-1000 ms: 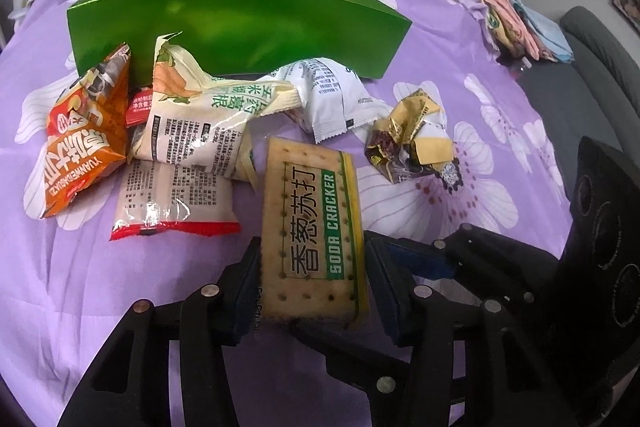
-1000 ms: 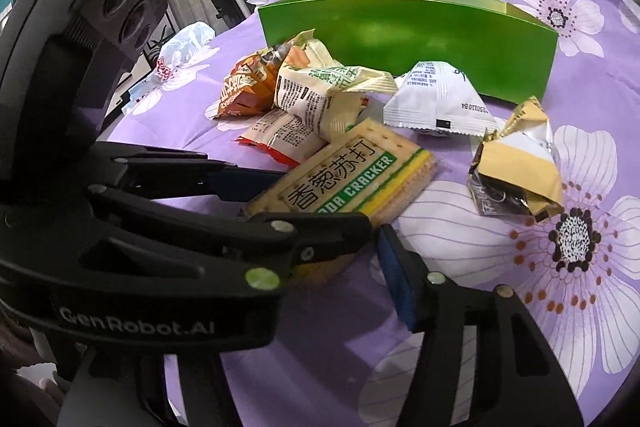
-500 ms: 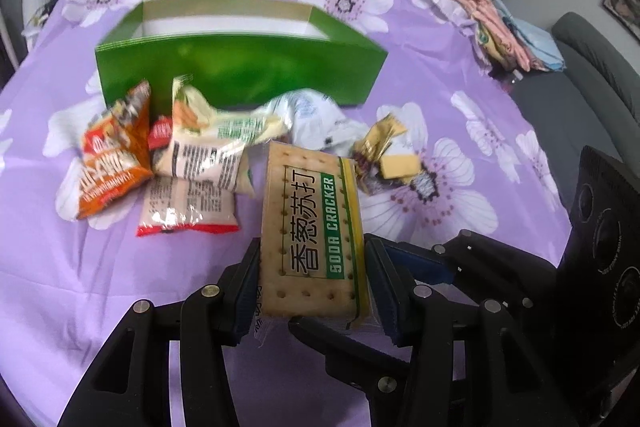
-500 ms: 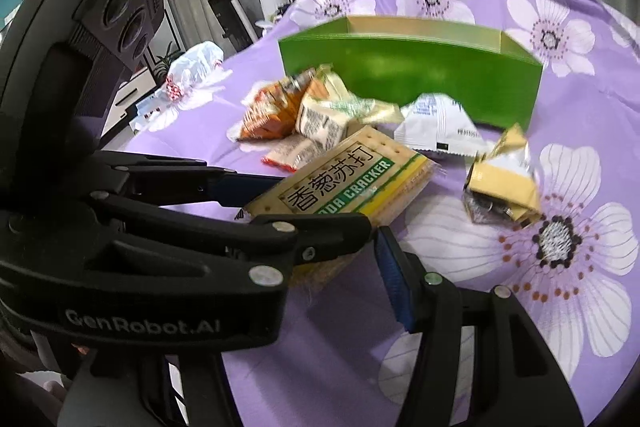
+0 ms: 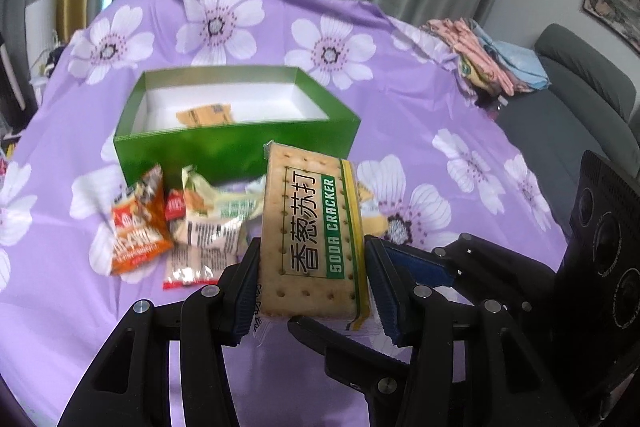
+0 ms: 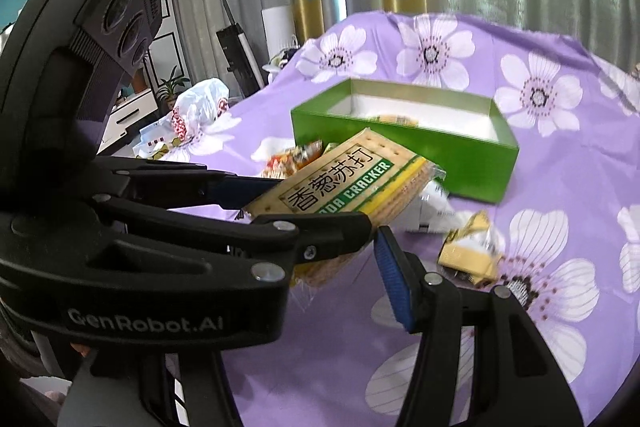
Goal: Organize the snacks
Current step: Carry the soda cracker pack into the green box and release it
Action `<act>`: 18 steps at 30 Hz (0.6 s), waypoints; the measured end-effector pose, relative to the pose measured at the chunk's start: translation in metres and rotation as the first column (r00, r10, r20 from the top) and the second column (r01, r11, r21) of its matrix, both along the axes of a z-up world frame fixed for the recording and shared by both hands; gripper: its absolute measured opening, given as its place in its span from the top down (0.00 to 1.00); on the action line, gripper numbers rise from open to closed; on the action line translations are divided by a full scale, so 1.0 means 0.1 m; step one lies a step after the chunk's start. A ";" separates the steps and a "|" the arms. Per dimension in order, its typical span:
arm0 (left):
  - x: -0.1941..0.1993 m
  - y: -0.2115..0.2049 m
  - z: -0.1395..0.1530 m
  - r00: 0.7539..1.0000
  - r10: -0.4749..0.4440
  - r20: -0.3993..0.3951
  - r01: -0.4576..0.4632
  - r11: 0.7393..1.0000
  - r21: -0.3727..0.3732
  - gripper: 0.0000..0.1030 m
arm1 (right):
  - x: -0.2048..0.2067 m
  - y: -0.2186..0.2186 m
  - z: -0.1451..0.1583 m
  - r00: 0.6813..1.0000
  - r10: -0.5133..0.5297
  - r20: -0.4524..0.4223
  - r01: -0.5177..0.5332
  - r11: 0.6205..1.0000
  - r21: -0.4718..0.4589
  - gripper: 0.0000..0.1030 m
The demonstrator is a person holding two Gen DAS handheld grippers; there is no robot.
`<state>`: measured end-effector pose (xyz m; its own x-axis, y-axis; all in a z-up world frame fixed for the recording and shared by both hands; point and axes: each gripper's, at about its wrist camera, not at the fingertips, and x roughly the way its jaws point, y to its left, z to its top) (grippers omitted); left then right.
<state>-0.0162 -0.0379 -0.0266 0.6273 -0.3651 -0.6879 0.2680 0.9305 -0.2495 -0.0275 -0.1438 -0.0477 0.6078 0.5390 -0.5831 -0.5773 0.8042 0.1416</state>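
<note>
Crackers [image 5: 312,239], a flat pack labelled soda cracker, are being pinched across their width by the left tongs [image 5: 310,291], both pads pressing on the pack's long edges, and the pack is hanging clear above the purple flowered tabletop [image 5: 440,107]. Beyond the tips, a green box [image 5: 236,147] is standing open with one tan packet [image 5: 204,115] lying inside. Left of the tips and below them, an orange snack bag [image 5: 136,227] and a cream packet [image 5: 212,223] are lying in a loose heap. The right tongs [image 6: 356,251] are sitting just beside the pack's near end; only one blue pad [image 6: 394,283] is showing, so whether they are gripping it I cannot tell. A gold wrapper [image 6: 468,247] is lying just right of them.
</note>
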 end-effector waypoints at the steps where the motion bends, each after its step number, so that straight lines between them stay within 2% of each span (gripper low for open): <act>1: 0.01 0.00 0.02 1.000 -0.001 0.009 0.001 1.000 0.000 0.51 | 0.01 0.00 0.02 1.000 -0.001 0.007 0.001 1.000 0.002 0.44; 10: 0.24 0.02 0.23 0.998 0.009 0.061 -0.008 1.000 -0.004 0.51 | 0.20 0.01 0.24 0.996 -0.008 0.085 0.007 1.000 0.014 0.44; 18: 0.49 0.05 0.28 0.997 0.025 0.069 -0.024 1.000 -0.009 0.51 | 0.48 0.07 0.36 0.992 -0.003 0.127 0.001 1.000 0.018 0.45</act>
